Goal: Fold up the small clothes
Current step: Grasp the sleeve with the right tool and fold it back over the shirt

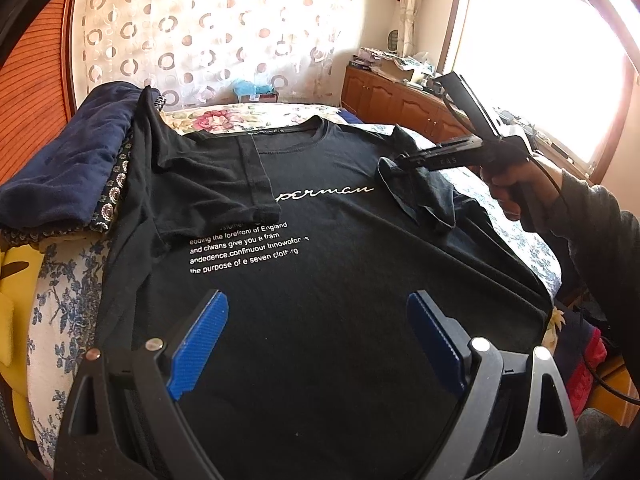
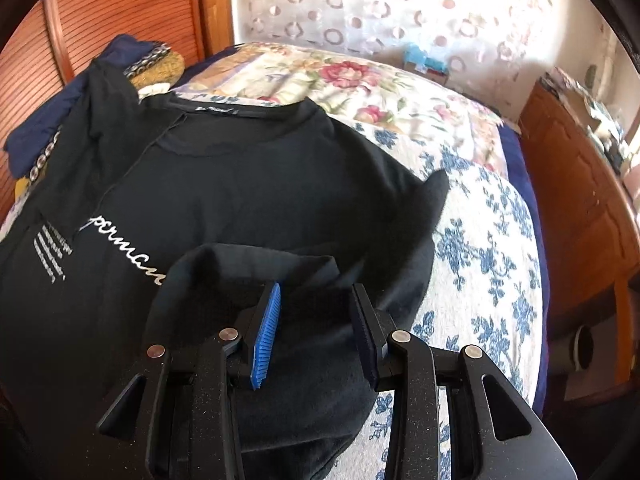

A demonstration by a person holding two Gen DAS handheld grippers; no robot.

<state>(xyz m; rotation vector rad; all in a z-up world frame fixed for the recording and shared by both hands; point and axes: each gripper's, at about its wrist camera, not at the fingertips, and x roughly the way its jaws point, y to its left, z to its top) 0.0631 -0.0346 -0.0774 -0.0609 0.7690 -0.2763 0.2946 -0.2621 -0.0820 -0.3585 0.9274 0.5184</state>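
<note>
1. Left gripper hovers over the lower front of the black T-shirt, its blue-padded fingers spread wide apart with nothing between them.
2. Right gripper is clamped on the shirt's right sleeve; the left wrist view shows its tips pinching the bunched sleeve cloth, lifted and drawn inward over the chest.
3. That T-shirt lies face up on the floral bedspread, collar toward the far wall, white script and text lines showing.
4. Its other sleeve is already folded inward across the chest.
5. A pile of dark blue and patterned clothes sits just beside the shirt's folded side.
6. A wooden cabinet stands near the bright window.
</note>
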